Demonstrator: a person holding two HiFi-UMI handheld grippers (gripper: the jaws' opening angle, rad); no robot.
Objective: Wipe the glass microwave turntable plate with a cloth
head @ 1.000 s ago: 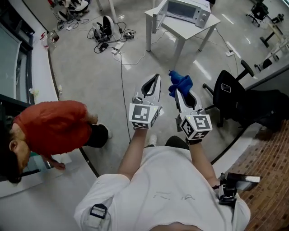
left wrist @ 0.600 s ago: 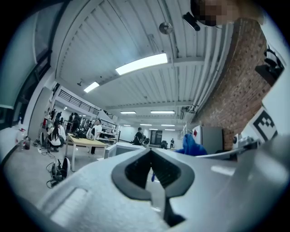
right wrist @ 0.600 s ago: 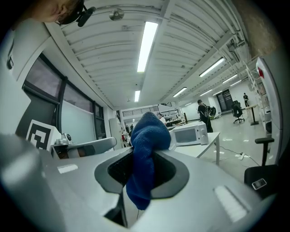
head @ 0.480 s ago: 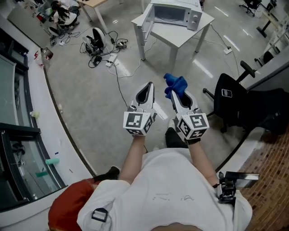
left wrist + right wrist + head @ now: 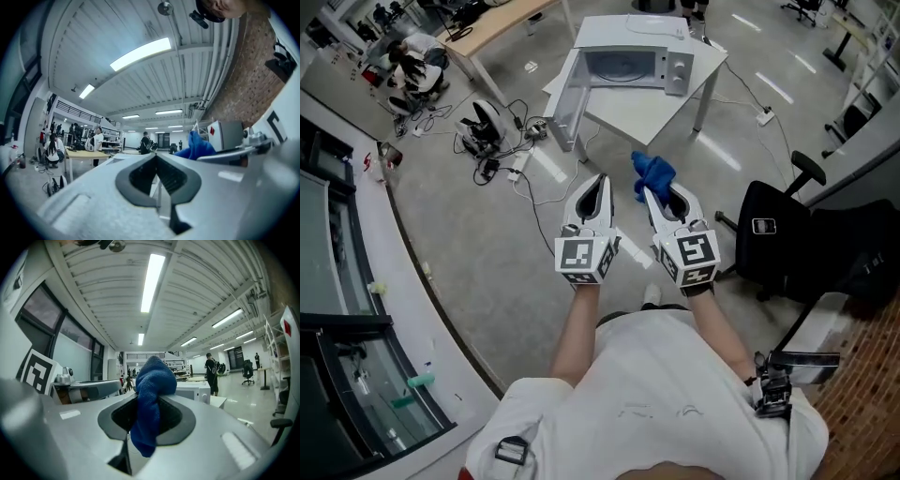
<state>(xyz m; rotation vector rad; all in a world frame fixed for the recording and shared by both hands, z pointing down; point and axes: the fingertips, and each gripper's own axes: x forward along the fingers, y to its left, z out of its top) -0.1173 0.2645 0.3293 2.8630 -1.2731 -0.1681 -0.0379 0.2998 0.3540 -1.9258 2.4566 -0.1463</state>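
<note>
Microwave (image 5: 633,64) is your landmark: it sits on the white table (image 5: 628,111), straight ahead of both grippers and well apart from them, its front turned toward you. The plate is too small to make out from here. It is most likely inside the microwave, so the coming move should run forward along the line your grippers point. Your right gripper (image 5: 648,194) is clenched on the blue cloth (image 5: 652,171), which bunches out past its tips on the side toward the microwave. Your left gripper (image 5: 600,180) is closed with nothing in it, just beside the right and no nearer the microwave. Both hands stand about equally far from it, so lead with the cloth hand and keep the left for steadying the plate.
</note>
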